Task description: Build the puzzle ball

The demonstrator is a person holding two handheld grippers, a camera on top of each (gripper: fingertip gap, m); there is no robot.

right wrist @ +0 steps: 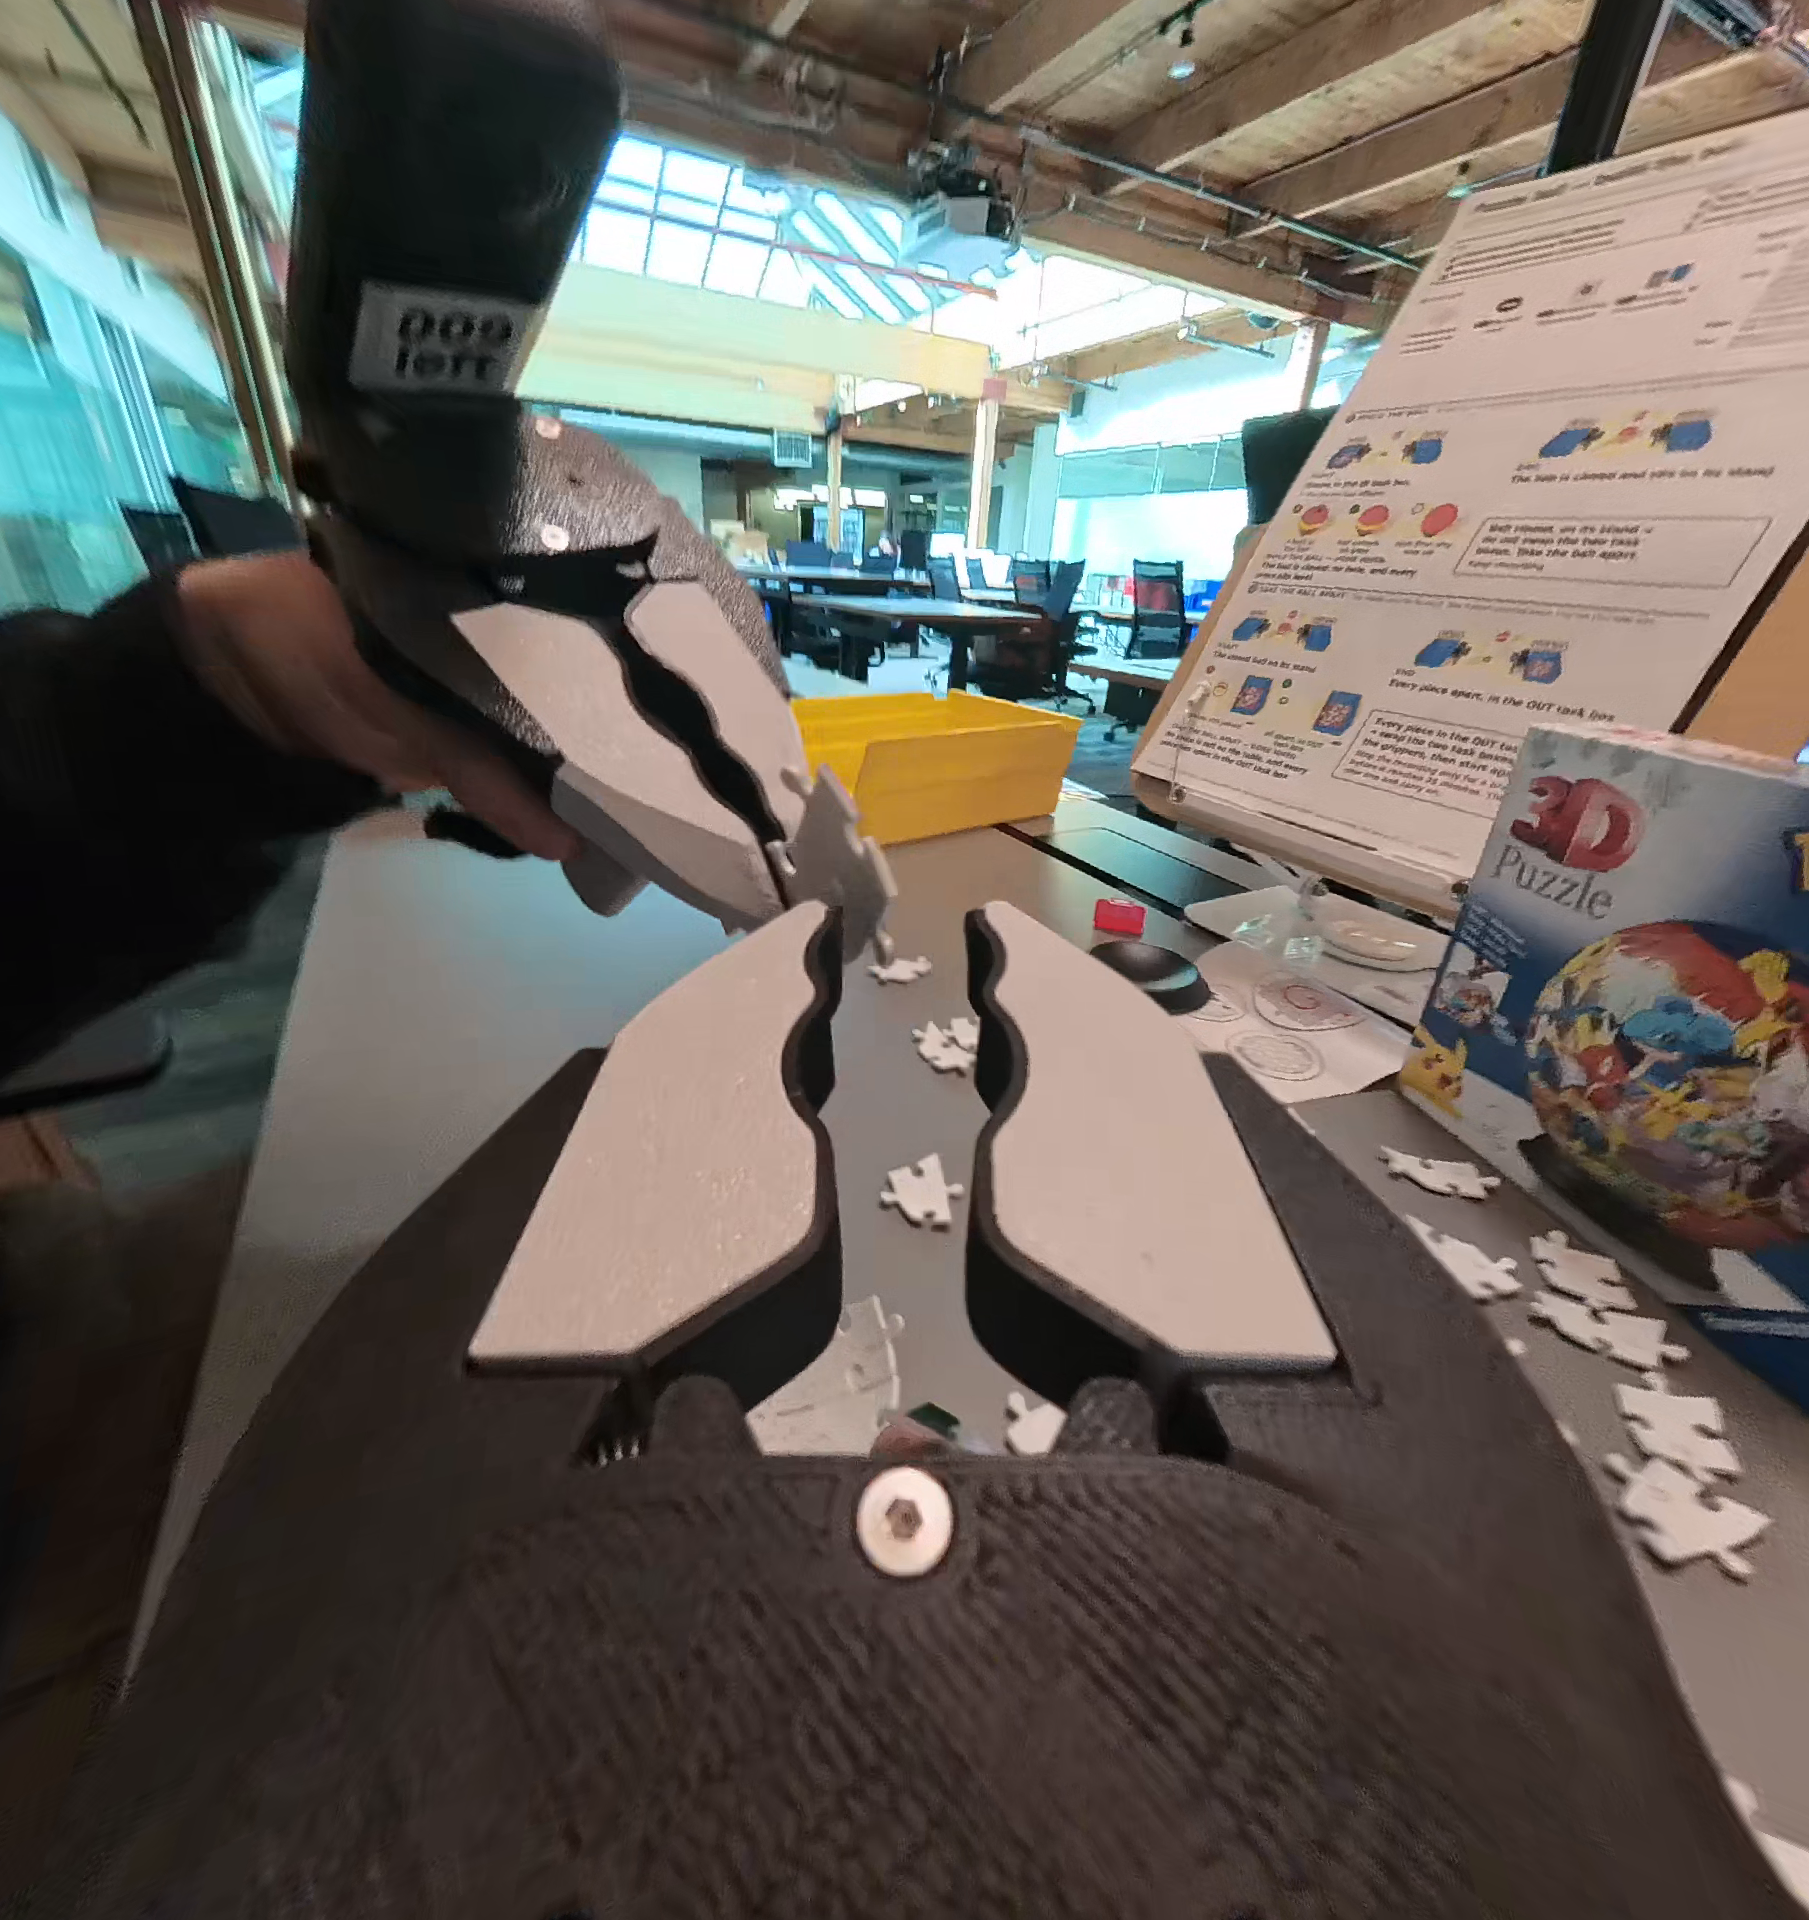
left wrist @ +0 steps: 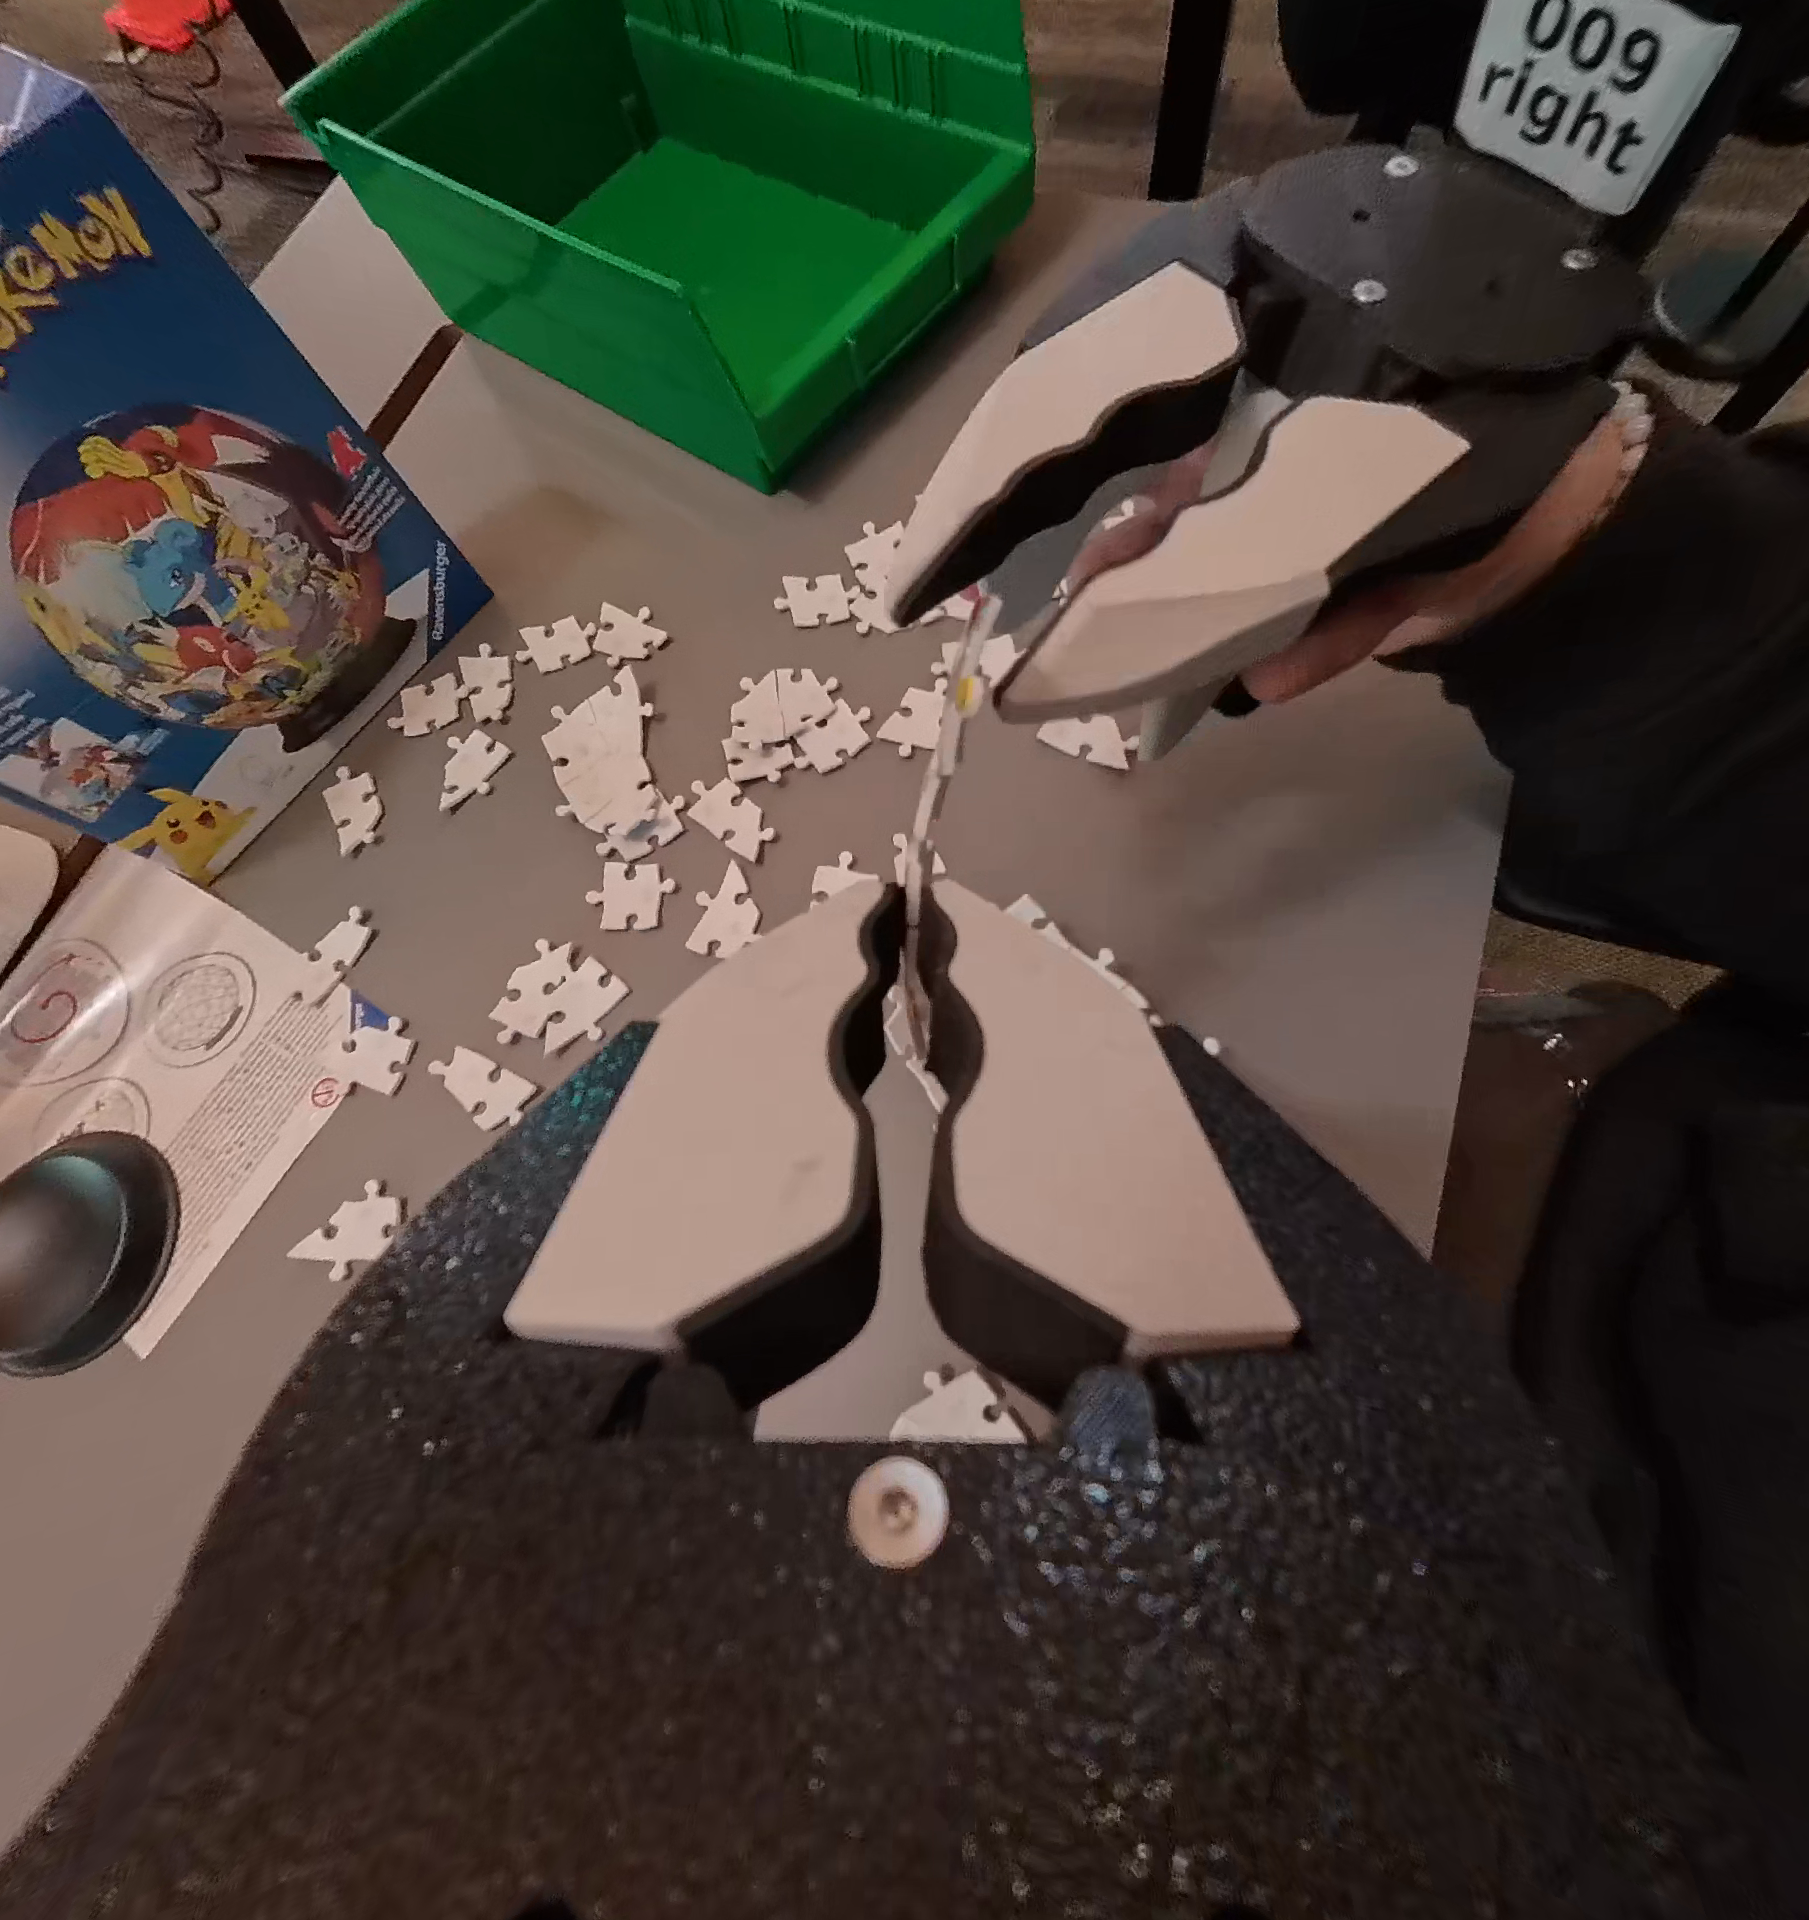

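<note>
left gripper [left wrist: 910,914] pinching joined strip of white curved puzzle pieces [left wrist: 947,748] | right gripper [right wrist: 900,925] spread, fingertips beside strip | above grey table [left wrist: 1243,831]

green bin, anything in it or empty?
Empty as far as visible: the green bin shows bare floor in the left wrist view; the loose puzzle pieces lie outside on the table.

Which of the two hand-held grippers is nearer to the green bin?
The right. The right hand-held gripper hangs open above the scattered pieces, just in front of the green bin. The left hand-held gripper, shut on a strip of joined pieces, sits farther back.
</note>
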